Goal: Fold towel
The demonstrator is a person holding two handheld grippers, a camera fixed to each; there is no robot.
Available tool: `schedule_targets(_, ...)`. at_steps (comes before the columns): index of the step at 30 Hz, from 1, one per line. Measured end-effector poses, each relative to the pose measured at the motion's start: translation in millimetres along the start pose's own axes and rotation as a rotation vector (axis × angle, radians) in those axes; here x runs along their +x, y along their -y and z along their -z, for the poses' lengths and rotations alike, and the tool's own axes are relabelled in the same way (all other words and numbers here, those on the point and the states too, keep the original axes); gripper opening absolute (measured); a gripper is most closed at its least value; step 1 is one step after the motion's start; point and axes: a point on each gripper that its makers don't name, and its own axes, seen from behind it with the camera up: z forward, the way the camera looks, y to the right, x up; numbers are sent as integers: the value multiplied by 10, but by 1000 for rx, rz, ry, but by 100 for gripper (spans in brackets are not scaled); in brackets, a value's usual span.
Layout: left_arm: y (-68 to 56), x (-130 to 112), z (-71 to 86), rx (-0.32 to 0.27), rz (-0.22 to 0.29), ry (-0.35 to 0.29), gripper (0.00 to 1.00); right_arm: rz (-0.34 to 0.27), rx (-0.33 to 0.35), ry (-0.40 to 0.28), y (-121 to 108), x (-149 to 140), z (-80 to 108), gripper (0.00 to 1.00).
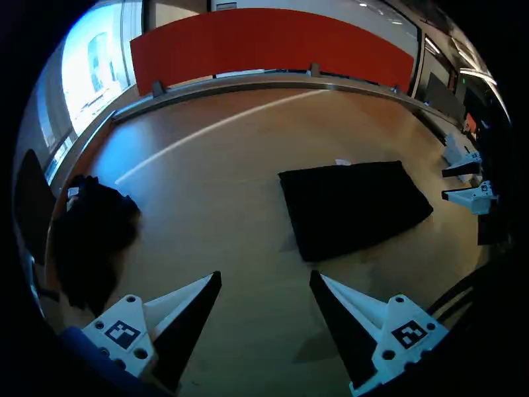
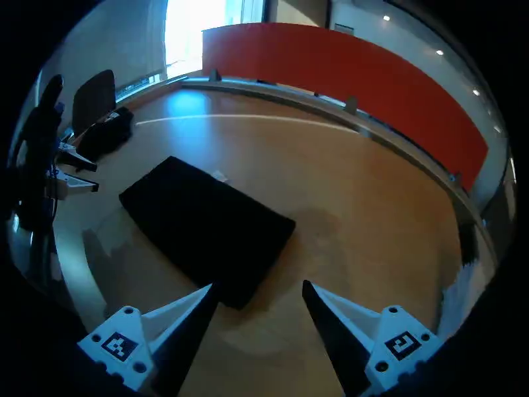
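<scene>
A black towel (image 1: pixel 354 206) lies folded flat as a rectangle on the wooden table (image 1: pixel 218 198). In the left gripper view my left gripper (image 1: pixel 264 281) hovers open just short of the towel's near left corner, nothing between its fingers. The right gripper (image 1: pixel 466 182) shows far off at the towel's right side, open. In the right gripper view the towel (image 2: pixel 205 225) lies ahead and left, its near corner just beyond my open right gripper (image 2: pixel 259 291). The left gripper (image 2: pixel 76 175) appears at the far left past the towel, held by a hand.
A red panel (image 1: pixel 264 49) stands along the table's far edge (image 1: pixel 264 83). A black bag or bundle (image 1: pixel 92 231) sits at the table's left side, seen also as a dark bundle (image 2: pixel 106 135) beside a chair back (image 2: pixel 92 99). Bare wood surrounds the towel.
</scene>
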Motion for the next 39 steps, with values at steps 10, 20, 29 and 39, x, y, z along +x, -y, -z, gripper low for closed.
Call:
schedule_targets(10,122,-196,188,32,43,4,100,90,69,16,102,32,-77,96)
schedule_targets(20,220,-308,305,56,60,6,100,128,111,39,172,-65,-180,94)
schedule_targets(29,312,-395,383,71,73,12,100,140,150,85,231,-275,-313,81)
schedule_targets(39,322,-449,401,73,71,19,100,169,201,153,262,-458,-385,48)
